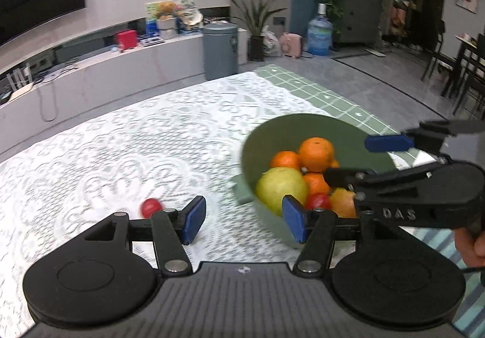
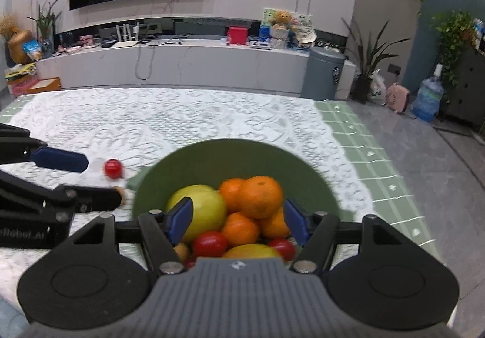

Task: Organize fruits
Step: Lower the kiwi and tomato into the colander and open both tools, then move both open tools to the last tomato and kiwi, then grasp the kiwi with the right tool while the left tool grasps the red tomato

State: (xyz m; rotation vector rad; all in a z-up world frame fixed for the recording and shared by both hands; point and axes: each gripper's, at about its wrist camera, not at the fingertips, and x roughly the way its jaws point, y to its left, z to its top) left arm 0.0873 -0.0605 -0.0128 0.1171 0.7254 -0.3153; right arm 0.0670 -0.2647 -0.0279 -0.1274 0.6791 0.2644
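Though over bowl (image 2: 194,162), both claws agape

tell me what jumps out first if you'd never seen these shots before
The green bowl heaped with fruit grabs the eye: bright oranges piled beside a big yellow-green fruit, sitting on the white lace tablecloth. Next comes one small red fruit lying alone on the cloth, left of the bowl. Both the left gripper and right gripper stand open, holding nothing.
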